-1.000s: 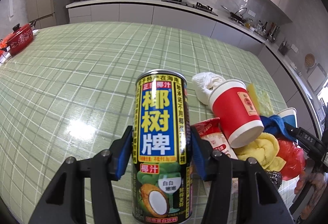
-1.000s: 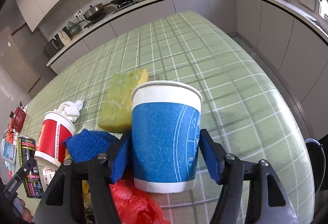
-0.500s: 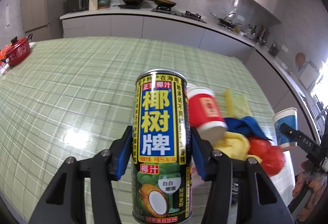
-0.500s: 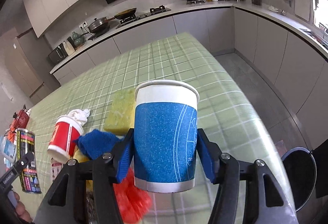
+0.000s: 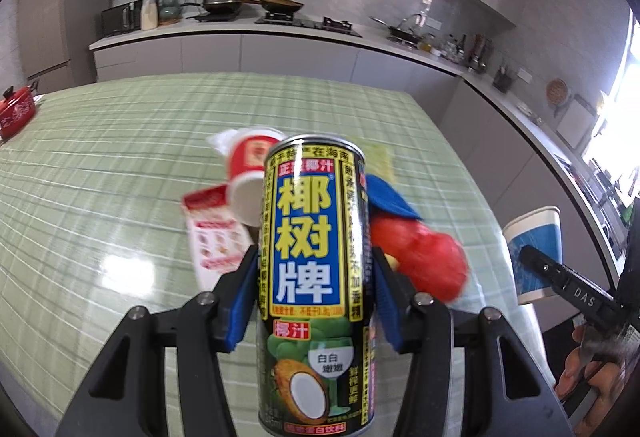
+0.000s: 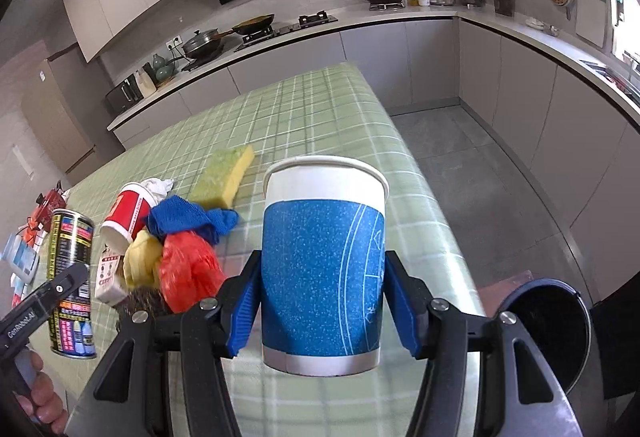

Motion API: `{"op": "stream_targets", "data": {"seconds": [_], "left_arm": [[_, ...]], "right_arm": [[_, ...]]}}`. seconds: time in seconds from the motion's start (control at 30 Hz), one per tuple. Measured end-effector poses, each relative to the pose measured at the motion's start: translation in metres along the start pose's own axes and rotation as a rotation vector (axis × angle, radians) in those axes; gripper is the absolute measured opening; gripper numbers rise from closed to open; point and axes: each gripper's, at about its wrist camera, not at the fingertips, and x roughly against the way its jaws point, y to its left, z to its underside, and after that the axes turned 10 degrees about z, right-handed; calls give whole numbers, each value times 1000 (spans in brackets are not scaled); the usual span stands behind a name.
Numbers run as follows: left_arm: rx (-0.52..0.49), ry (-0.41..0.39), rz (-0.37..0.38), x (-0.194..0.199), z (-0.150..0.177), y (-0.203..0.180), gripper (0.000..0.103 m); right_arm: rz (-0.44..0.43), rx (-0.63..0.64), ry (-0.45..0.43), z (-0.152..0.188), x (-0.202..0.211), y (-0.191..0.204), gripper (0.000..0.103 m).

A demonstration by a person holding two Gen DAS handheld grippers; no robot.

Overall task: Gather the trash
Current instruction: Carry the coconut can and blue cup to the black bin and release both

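My left gripper [image 5: 315, 293] is shut on an upright coconut-juice can [image 5: 316, 237], held above the green checked table [image 5: 100, 165]. My right gripper [image 6: 322, 309] is shut on a blue-and-white paper cup [image 6: 320, 257], held upright over the table's right edge. Each view also shows the other hand's load: the can [image 6: 70, 277] and the cup [image 5: 536, 249]. On the table lies a pile: a tipped red paper cup [image 6: 126, 213], white tissue [image 6: 158, 185], blue cloth [image 6: 188, 217], red plastic bag [image 6: 186, 269], yellow cloth [image 6: 142, 261], a sponge [image 6: 222, 177] and a small carton [image 5: 212, 237].
A black round bin [image 6: 548, 321] stands on the grey floor just past the table's right edge [image 6: 420, 177]. A red pot [image 5: 14, 111] sits at the table's far left. Kitchen counters with a stove [image 5: 280, 19] run along the back and right walls.
Both grippers have risen and moved toward the table's right edge with the can and the blue cup. The pile has slid left in both views, and the bin has come into sight.
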Motion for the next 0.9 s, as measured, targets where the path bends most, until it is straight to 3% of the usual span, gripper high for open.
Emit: {"op": "stream_targets", "data": {"seconds": [0.47, 0.77, 0.9], "left_arm": [[-91, 56, 120, -11, 15, -35, 54], [-113, 54, 122, -9, 22, -74, 54], [-118, 46, 110, -17, 29, -109, 54]], "right_arm": [[96, -59, -1, 34, 33, -38, 60], [84, -61, -10, 41, 45, -75, 60], [64, -51, -11, 39, 45, -110, 60]]}}
